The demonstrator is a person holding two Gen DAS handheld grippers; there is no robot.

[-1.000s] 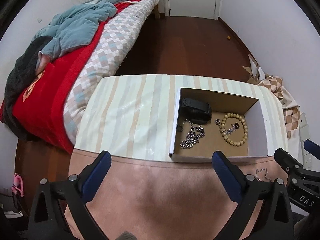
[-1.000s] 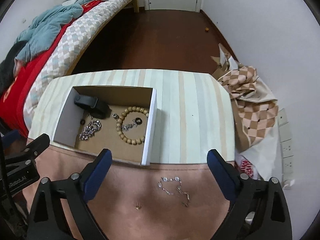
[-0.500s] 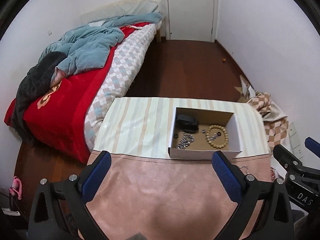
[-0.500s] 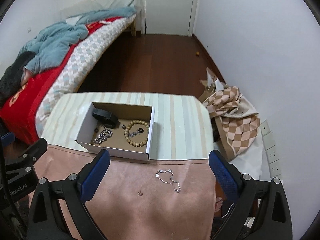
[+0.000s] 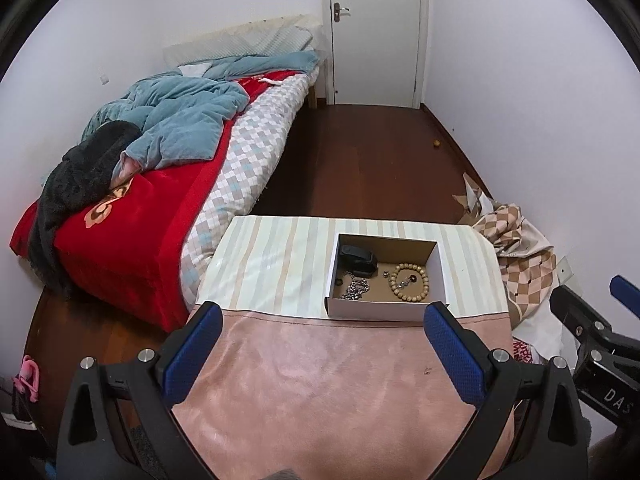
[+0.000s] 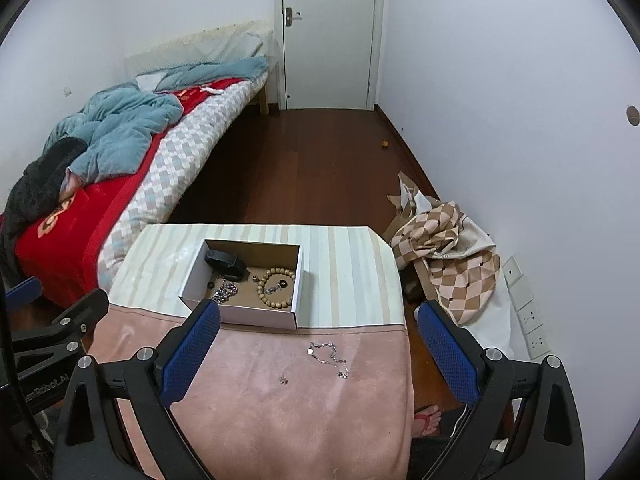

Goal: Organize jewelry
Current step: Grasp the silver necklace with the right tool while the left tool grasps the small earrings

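A white cardboard box stands on the striped half of the table. Inside it lie a wooden bead bracelet, a silver chain and a black case. On the pink cloth lie a thin silver chain and a tiny earring. My left gripper is open, high above the cloth. My right gripper is open too, above the thin chain. Nothing is between either pair of fingers.
A bed with a red cover and blue quilt stands left of the table. Checked fabric is piled on the floor at the right, near wall sockets. A white door is at the far end. A foot in a sandal shows by the table.
Both grippers have risen and pulled back from the table, so the box and chain look smaller and more of the room shows. Both stayed open.
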